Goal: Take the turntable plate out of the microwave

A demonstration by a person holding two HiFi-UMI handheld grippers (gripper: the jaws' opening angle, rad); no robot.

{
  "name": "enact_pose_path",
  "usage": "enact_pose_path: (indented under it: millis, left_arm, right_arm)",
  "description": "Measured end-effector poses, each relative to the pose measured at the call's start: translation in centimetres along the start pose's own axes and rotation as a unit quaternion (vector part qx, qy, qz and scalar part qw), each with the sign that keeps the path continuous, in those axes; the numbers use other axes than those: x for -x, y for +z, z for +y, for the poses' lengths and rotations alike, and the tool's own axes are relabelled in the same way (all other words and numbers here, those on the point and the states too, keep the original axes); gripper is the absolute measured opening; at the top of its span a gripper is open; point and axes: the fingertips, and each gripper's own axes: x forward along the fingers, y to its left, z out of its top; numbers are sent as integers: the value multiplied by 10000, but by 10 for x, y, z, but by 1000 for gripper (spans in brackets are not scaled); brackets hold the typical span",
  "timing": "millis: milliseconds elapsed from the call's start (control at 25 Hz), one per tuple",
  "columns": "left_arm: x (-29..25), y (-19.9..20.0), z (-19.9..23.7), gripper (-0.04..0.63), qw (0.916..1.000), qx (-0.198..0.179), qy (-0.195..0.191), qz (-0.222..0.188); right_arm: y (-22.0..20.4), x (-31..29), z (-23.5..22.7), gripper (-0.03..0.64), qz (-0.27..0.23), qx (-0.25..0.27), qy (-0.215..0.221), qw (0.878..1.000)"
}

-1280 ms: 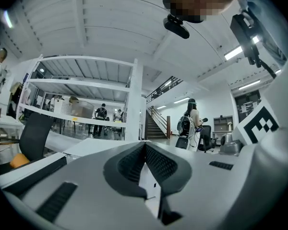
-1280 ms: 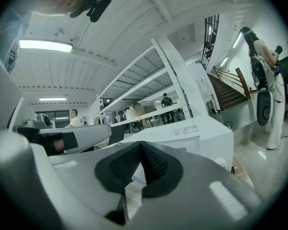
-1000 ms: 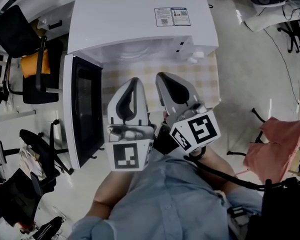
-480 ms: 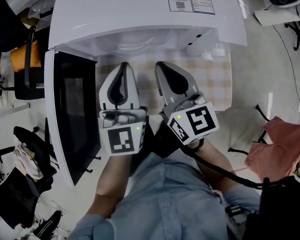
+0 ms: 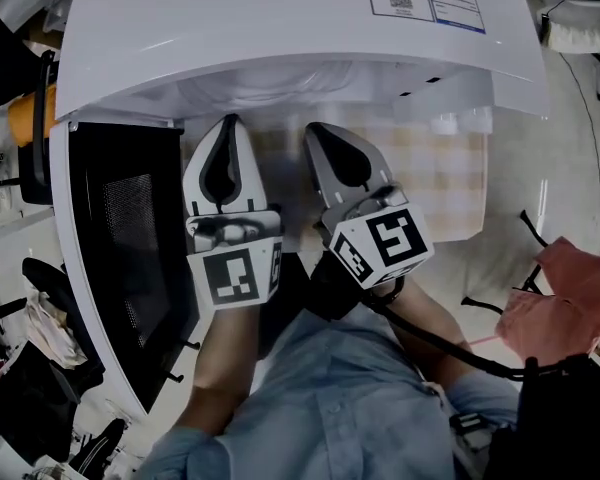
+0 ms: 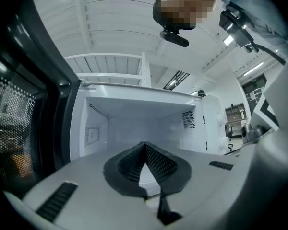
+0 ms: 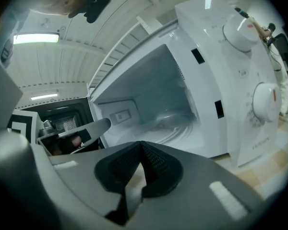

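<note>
The white microwave (image 5: 280, 28) stands with its black door (image 5: 120, 248) swung open to the left. In the right gripper view the clear glass turntable plate (image 7: 175, 126) lies on the cavity floor. My left gripper (image 5: 226, 120) and right gripper (image 5: 313, 128) hang side by side just before the opening, both pointing in. Both are shut and hold nothing. The left gripper view shows the left gripper (image 6: 144, 145) facing the bare white cavity (image 6: 134, 123), its own jaws hiding the plate. The right gripper (image 7: 141, 143) sits a short way from the plate, apart from it.
The microwave rests on a checked cloth (image 5: 440, 168) over a table. Its control panel with two dials (image 7: 266, 99) is at the right of the opening. Office chairs (image 5: 40, 298) stand on the floor to the left, and an orange cloth (image 5: 580, 298) lies at the right.
Both grippers have sunk and come closer to the microwave's opening. The microwave and its door fill more of the head view. The jaws stayed shut.
</note>
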Motion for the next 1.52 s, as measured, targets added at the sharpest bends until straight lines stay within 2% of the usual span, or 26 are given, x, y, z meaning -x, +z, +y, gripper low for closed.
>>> enact_pose_path:
  millis: [240,400,480,600,920,1320,1400,1440,1520]
  left_arm:
    - [-14,-6,10,8,9999,-75,75,61]
    - [-18,-3,10,8,9998,-170,26,59]
    - [-19,-2,14,8,9998,-154,73,84]
    - [-18,-2,21,8,9997,-145,110,131]
    - [-18,-5,29,8,9997,-38,121,212]
    - [-13,-4,35,8,9994,21,165,309]
    - [-10,-3,33,8,9993,24,169,340]
    - [-8,-3,32,8,9992,26,167,362]
    - [-4,-2,31,8,9990,37,170,410]
  right_arm:
    - [-17,-6,-9,-2,251,-592,-70,9979]
    - [-19,-12,-7,12,354,-1133,96,9929]
    - [-22,-17,-7,85,427,-1527,168,9872]
    - [-26,-24,-6,98,565,-2077,231,9763]
    - [-22,-43,-13,127,449,-2927,270,9548]
    - [-20,-33,-18,77,243,-3245,168,9454]
    - [-21,-26,-19,51,263,-3119,92,9497]
    - [-24,-22,-17,0,325,-3001,56,9533]
    - [-30,-17,-12,0,451,-2940,25,9547]
